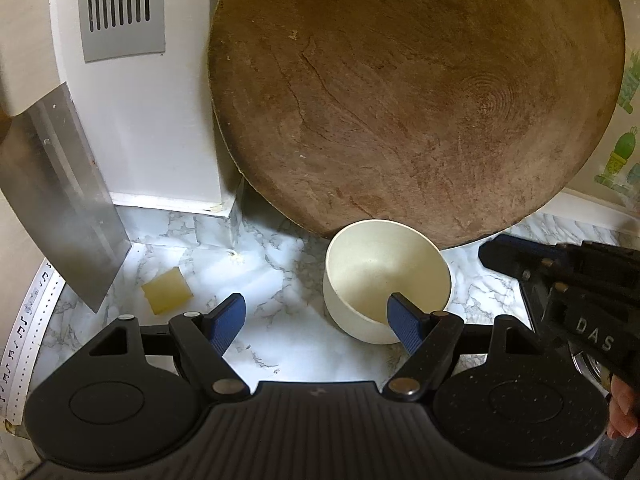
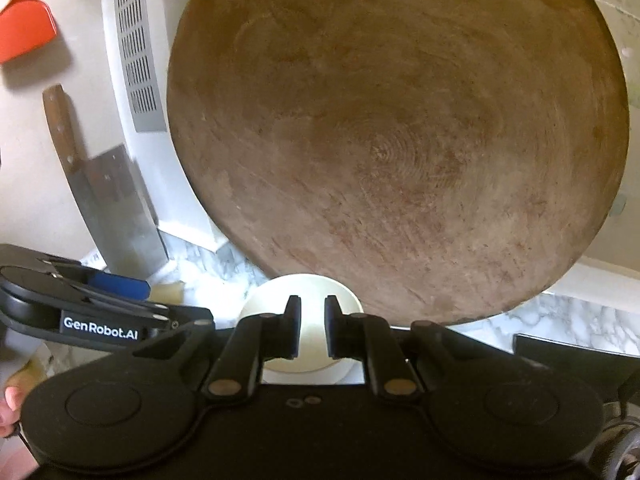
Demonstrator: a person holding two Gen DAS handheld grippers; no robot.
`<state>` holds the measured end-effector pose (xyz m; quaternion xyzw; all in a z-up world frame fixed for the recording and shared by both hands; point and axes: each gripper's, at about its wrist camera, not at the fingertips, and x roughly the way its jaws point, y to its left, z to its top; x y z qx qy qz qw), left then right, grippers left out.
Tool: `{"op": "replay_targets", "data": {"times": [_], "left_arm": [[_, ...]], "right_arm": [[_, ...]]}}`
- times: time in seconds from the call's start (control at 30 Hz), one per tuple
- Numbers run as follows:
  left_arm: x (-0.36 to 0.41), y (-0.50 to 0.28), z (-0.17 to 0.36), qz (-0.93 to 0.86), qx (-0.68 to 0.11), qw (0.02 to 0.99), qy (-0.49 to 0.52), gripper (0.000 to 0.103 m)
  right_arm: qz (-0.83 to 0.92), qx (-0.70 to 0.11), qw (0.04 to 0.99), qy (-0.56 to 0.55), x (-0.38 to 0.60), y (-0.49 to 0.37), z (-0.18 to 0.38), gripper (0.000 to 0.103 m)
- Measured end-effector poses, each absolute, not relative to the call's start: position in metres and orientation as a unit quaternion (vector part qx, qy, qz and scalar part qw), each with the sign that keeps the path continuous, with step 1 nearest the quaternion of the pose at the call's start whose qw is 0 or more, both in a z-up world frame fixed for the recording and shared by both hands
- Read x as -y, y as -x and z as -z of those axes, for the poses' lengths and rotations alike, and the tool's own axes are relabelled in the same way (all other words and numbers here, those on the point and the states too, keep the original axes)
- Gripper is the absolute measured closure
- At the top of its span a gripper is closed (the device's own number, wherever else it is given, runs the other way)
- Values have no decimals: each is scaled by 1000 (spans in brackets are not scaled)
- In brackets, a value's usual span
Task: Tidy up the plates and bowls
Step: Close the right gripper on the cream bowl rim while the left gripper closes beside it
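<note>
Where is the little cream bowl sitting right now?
The bowl stands on the marble counter at the foot of the big round wooden board. In the left wrist view, a pale cube lies to its left.

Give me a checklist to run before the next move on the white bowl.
1. Bowl upright on the counter: ok.
2. Bowl empty: ok, nothing shows inside it in the left wrist view.
3. Left hand-held gripper open: ok, but only its right finger is at the bowl; whether it touches the rim, cannot tell.
4. Right hand-held gripper ready to grasp: not ok, its jaws stand nearly shut with nothing held.
5. Room behind the bowl: not ok, the round wooden board leans right behind it.
6. Cleaver and yellowish cube clear of the bowl: ok, both lie well off to the left.
</note>
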<state>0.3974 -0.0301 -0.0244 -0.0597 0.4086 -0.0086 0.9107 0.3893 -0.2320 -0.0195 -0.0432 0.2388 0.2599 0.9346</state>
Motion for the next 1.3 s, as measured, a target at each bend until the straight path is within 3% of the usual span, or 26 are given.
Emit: {"op": "replay_targets", "data": {"times": [0.07,0.13,0.33,0.83,1.17,1.3], "left_arm": [[30,-397,24,8,-408,911,59,25],[29,-396,25,9,-409,911,59,25],[28,-396,25,9,-408,911,58,25],[33,-396,27,11,-409,911,56,25],[35,-388,26,13,-407,912,53,25],[36,-383,25,14,-406,912,55,25]], "right_arm": [[-265,-225,936,45,232,-387,21,93],[-265,-222,937,58,228,-384,21,100],[-276,-242,930,10,232,-391,19,99],[-257,-265,929,19,235,-390,17,99],[-277,-217,935,-40,243,-380,9,98],[-268,-246,931,2,235,-377,10,98]]}}
